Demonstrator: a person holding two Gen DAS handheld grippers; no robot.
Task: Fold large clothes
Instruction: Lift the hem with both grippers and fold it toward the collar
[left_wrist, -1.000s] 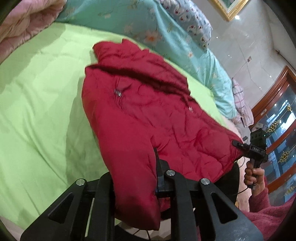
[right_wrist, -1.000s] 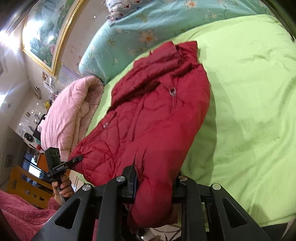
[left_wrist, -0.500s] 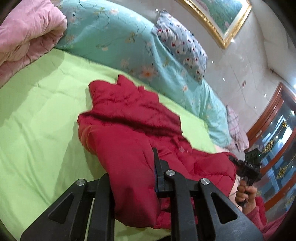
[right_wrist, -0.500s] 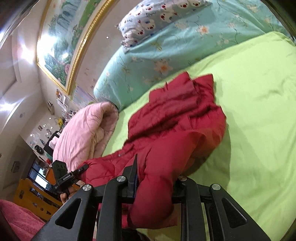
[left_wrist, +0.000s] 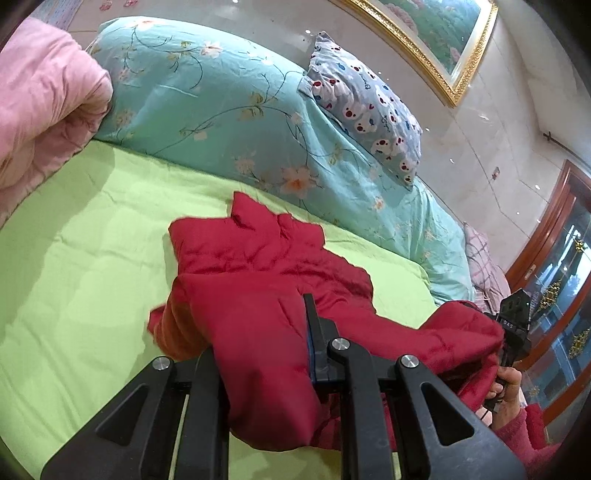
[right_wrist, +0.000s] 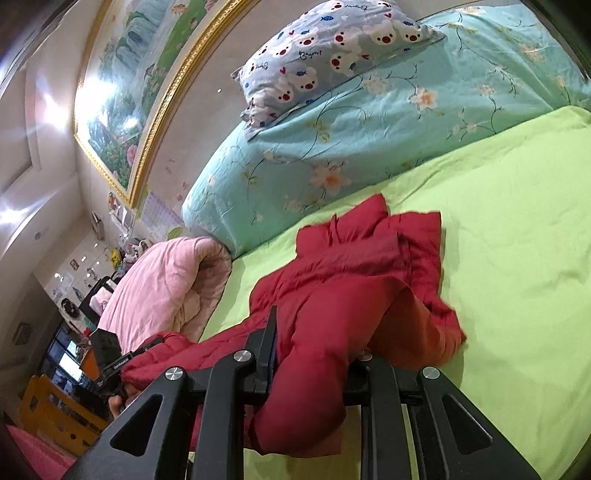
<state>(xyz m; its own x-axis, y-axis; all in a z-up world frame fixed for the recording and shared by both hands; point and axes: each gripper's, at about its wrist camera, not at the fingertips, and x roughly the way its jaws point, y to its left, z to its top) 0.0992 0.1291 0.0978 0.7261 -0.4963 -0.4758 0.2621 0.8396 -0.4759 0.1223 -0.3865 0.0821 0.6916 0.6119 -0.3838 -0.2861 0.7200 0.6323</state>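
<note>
Red padded jacket (left_wrist: 258, 280) lies on the green sheet (left_wrist: 74, 258), its near hem lifted off the bed while the collar end rests near the teal duvet (left_wrist: 221, 110). Judging by that, the hem-to-collar fold is under way; next the hem must travel forward and lay down evenly. Left gripper (left_wrist: 258, 354) and right gripper (right_wrist: 314, 354) each pinch a hem corner, held level, side by side, pointing toward the pillows.

Black gripper (left_wrist: 258, 365) (silver screws), fuzzy crimson sleeve (left_wrist: 524, 435)
</note>
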